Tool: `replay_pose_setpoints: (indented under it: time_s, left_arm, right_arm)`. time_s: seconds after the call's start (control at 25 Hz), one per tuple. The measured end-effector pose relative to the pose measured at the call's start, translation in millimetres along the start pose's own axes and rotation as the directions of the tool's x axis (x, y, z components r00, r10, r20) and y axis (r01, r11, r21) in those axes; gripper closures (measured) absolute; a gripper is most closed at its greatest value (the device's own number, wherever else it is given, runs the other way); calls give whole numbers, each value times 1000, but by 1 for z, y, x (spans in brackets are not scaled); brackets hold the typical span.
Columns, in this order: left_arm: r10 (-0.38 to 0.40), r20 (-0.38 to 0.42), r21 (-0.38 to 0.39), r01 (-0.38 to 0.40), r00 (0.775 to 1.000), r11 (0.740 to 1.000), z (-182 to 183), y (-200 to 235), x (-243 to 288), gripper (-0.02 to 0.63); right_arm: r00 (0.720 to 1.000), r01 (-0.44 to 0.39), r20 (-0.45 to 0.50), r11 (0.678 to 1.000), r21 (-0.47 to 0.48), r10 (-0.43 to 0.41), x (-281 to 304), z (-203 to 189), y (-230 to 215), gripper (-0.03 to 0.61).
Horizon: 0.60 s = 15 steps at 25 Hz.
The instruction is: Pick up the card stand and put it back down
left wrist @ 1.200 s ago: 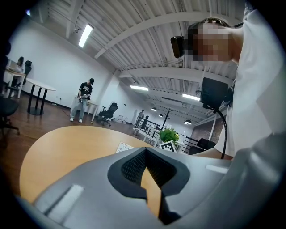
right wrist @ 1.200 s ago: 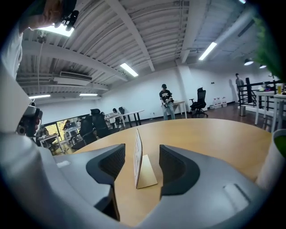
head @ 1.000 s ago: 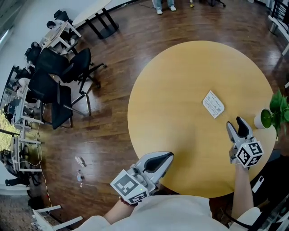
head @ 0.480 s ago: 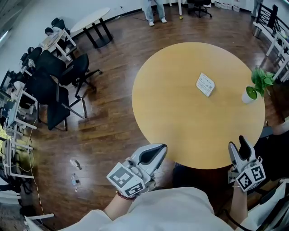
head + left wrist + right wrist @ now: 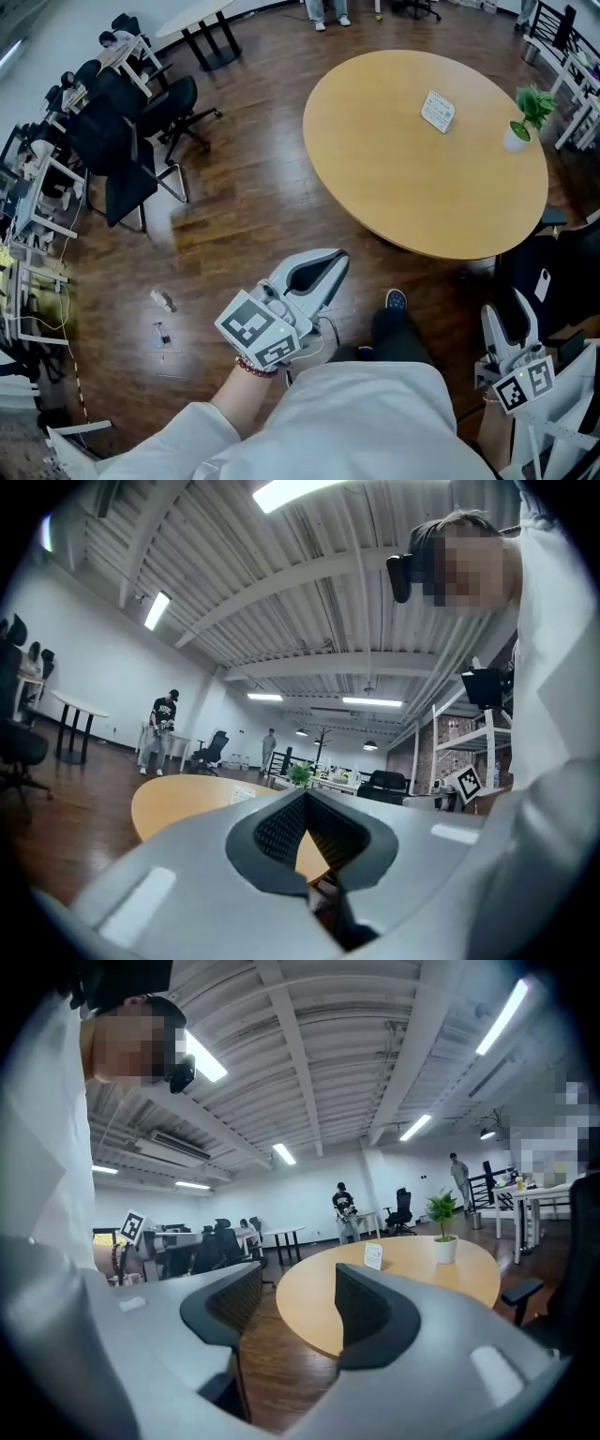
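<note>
Well off to the left, only office chairs (image 5: 131,141) on the dark wood floor (image 5: 234,197), of no part in the task. Next along, the left gripper (image 5: 336,258), held low over that floor and short of the round table (image 5: 403,197); jaws brought together at the tips, nothing between them, just the hollow behind the pads. From its own camera, the card stand (image 5: 242,795) small and far off, a little left of where the tips meet.

Further right in the head view, that card stand (image 5: 438,111) upright on the far half of the table top, well apart from both grippers, ahead of each and up-picture. Near it on the right, by the rim, a potted plant (image 5: 525,112), not touching. Long edge apparently running upper left to lower right, so probably calling for jaws turned across the thin way. Rows of print on its white face, too small to read.

Rightmost, the right gripper (image 5: 508,319), low beside the body and likewise off the table; jaws standing wide apart and empty, with the table and the card stand (image 5: 373,1256) beyond the gap, slightly toward the right-hand jaw. Hard to call either gripper nearer; judged by readiness, better the right, already spread. Either way, a long reach across the table top to cover first.

Square patterns on the left cube (image 5: 255,330) and right cube (image 5: 523,382), no letters; no brand legible anywhere
</note>
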<state>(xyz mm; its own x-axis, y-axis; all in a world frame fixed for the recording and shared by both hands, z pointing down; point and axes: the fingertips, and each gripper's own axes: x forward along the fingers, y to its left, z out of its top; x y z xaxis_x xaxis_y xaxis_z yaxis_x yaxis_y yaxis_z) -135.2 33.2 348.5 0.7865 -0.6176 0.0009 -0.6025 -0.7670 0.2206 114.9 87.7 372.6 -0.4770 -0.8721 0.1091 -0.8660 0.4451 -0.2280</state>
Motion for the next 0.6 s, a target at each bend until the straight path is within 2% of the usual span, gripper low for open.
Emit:
replay_pose_setpoints:
  time_s: [0.2, 0.32, 0.48, 0.6]
  left_arm:
    - [4, 18, 22, -4, 1000, 1000, -4, -43, -31, 614]
    - [25, 17, 1, -25, 1000, 1000, -17, -61, -36, 614]
    - [16, 25, -33, -15, 1000, 999, -14, -86, -37, 614]
    - [-35, 26, 9, 34, 999, 999, -11, -113, -22, 614]
  right_arm:
    - [988, -139, 70, 990, -18, 140, -10, 3, 53, 316]
    - [972, -207, 106, 977, -42, 210, -15, 0, 67, 333]
    - [962, -236, 117, 968, -85, 245, -33, 12, 78, 353]
    - [964, -226, 117, 967, -119, 240, -52, 17, 71, 359]
